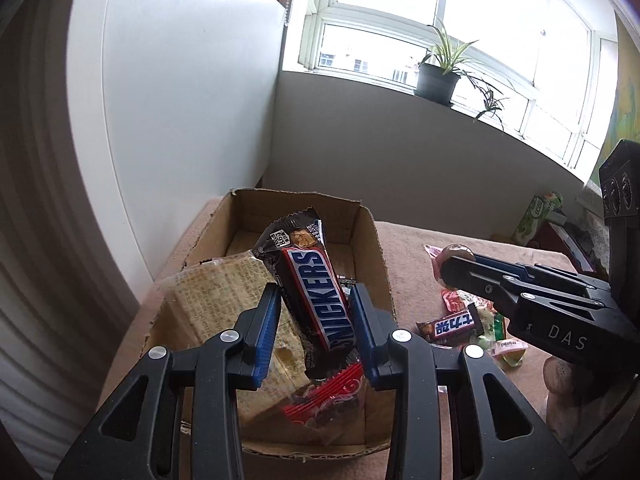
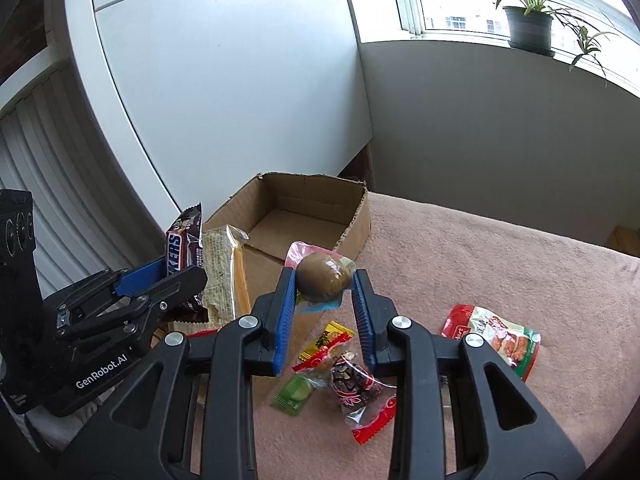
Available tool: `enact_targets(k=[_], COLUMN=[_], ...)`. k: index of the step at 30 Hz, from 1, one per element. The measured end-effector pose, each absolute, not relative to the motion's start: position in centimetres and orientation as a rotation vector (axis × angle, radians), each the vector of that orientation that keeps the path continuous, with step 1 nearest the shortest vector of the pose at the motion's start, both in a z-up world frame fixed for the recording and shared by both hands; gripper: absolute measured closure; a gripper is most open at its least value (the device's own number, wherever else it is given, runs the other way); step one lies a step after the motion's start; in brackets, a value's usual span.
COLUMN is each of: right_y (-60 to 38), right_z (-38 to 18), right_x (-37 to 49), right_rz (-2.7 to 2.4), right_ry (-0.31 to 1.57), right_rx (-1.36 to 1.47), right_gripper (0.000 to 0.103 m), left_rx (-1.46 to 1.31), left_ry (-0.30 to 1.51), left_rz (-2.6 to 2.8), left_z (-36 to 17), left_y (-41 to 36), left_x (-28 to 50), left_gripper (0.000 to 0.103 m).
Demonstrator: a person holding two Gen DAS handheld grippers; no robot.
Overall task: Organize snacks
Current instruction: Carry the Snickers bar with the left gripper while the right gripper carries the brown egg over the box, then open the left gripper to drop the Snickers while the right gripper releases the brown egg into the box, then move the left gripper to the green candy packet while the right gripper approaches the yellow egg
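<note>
At lower centre, our left gripper [image 1: 316, 312] clenches a Snickers bar [image 1: 316, 300] above the cardboard box [image 1: 376, 248]. Our right gripper [image 2: 325, 286] grasps a packaged brown egg [image 2: 324, 278] at mid-frame.

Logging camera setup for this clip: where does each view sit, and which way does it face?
Left wrist: on the left gripper, looking down its jaws at the Snickers bar over the cardboard box; right gripper visible.
Right wrist: on the right gripper, facing the vacuum-packed egg; left gripper visible.
Shared: box, bar, egg, potted plant.
</note>
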State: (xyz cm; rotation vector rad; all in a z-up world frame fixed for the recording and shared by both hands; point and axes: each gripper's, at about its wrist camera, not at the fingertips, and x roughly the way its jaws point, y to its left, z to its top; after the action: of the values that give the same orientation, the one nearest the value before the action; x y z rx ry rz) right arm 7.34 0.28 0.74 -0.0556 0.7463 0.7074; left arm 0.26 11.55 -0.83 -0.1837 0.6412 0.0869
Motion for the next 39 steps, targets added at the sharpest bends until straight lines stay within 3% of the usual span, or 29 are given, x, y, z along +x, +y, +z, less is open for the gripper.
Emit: enact_targets(k=[7,9,10,11,12,15,19,39], right_y=[4.0,4.1,4.0,3.7,3.3,2.3,0.5,-13.8], right_z=[-0.7,-0.9,-0.8,-0.7,-0.5,0.1,0.9,0.1], right_x=[7.7,7.8,8.0,8.0,8.1,8.2,8.3,8.3], right_rz=[0.736,0.723,0.716,0.708,0.705,0.705,0.688,0.519], right_ry=[0.766,0.764,0.756,0.747,0.739,0.731,0.703,0.743], right_rx=[-0.088,-0.088,-0.081,-0.071,-0.057,-0.028,-0.014,0.023], right_gripper=[0.070,0.058,0.043,0.033,0.031,0.031,0.019,0.018], left_rx=[-0.187,-0.190,-0.190,-0.191,-0.191,-0.187,-0.187,-0.116], left_ry=[0.666,0.672,0.672,0.667,0.660,0.648,0.644,0.656], left_rz=[0.107,0.112,0.110,0.108,0.107,0.113,0.111,-0.052], left_z=[-1.8,-1.9,-1.9,-1.8,-1.7,-1.7,-1.6,-1.4], left_y=[13.1,13.3,13.4,13.5,13.5,13.5,13.4,5.4], left_x=[0.0,0.1,0.0,-0.1,-0.3,-0.5,-0.5,-0.1], left_gripper=[0.068,0.060,0.055,0.043,0.038,0.037,0.037,0.037])
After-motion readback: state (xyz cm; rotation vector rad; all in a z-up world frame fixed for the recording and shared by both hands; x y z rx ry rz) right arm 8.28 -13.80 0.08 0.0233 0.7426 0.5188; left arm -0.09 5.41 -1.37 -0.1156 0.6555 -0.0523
